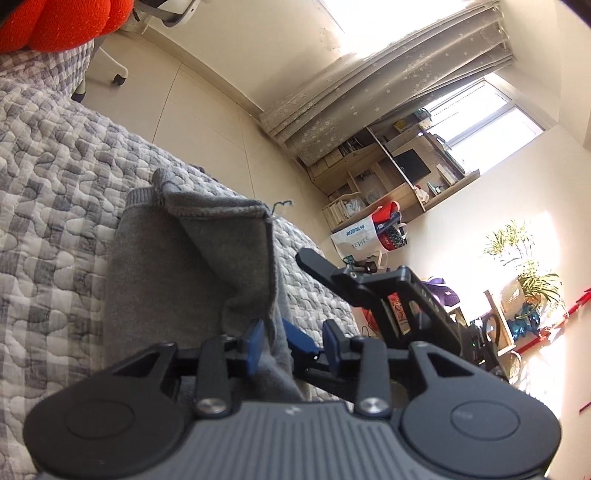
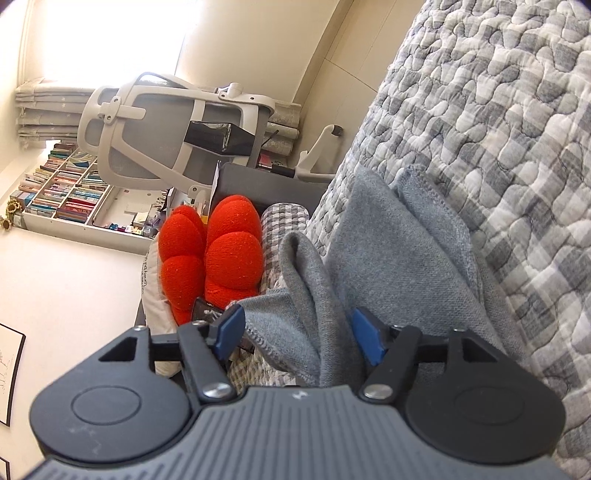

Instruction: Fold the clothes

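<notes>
Now both tongs, left (image 1: 293, 343) and right (image 2: 299, 334), stand released around the grey garment (image 1: 192, 258); its loose fold between them could slump open.

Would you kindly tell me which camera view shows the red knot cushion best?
The right wrist view: the red knot cushion sits whole and sharp beyond the grey garment. The left wrist view catches only a cropped piece of it at the top left corner.

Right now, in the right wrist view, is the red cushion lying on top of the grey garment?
No, the red cushion sits beyond the grey garment, off its cloth.
</notes>
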The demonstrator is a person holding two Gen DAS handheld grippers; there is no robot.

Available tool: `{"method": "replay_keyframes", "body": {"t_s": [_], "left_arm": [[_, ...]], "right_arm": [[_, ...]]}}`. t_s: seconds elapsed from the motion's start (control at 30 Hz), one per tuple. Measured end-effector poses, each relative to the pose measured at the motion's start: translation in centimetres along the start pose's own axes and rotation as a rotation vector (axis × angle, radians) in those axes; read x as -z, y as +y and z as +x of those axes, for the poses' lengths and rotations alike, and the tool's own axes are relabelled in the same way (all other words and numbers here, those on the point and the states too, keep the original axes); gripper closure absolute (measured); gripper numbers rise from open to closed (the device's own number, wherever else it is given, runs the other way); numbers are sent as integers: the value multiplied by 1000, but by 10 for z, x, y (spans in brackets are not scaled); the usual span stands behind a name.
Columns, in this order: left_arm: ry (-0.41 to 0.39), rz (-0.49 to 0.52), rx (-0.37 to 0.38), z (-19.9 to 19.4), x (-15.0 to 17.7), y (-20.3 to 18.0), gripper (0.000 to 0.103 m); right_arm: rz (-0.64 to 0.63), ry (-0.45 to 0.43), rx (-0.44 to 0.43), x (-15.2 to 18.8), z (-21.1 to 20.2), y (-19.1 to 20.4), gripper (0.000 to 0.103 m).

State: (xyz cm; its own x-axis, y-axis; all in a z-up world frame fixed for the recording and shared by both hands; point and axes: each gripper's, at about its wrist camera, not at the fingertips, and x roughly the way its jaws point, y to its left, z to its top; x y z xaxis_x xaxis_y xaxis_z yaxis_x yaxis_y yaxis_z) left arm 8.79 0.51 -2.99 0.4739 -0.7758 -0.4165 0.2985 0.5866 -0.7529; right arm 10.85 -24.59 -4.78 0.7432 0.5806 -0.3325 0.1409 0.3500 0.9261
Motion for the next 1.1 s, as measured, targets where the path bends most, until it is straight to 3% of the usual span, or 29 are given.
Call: {"method": "replay_keyframes", "body": {"t_s": [0.2, 0.4, 0.57, 0.63, 0.83, 0.93, 1.03, 1.1], "left_arm": [[-147, -74, -22, -13, -18, 20, 68], [-178, -219, 18, 22, -20, 44, 72], [-201, -437, 154, 50, -8, 65, 71], [-197, -474, 172, 53, -6, 66, 70], [-206, -334, 39, 27, -10, 44, 64], [-197, -261, -27, 15, -11, 40, 64], [-170, -186, -79, 5, -12, 41, 64], [-147, -121, -116, 1, -11, 40, 64]], "right_arm": [[-15, -3, 8, 0, 2, 2, 33], [-41, 4, -4, 2, 5, 4, 33], [-82, 10, 10, 4, 7, 7, 33], [-99, 6, 27, 5, 8, 7, 33], [-190, -19, 58, 6, 17, 13, 34], [-249, -32, 71, 8, 23, 19, 41], [-300, -30, 112, 13, 31, 21, 60], [-321, -28, 134, 14, 35, 20, 80]]}}
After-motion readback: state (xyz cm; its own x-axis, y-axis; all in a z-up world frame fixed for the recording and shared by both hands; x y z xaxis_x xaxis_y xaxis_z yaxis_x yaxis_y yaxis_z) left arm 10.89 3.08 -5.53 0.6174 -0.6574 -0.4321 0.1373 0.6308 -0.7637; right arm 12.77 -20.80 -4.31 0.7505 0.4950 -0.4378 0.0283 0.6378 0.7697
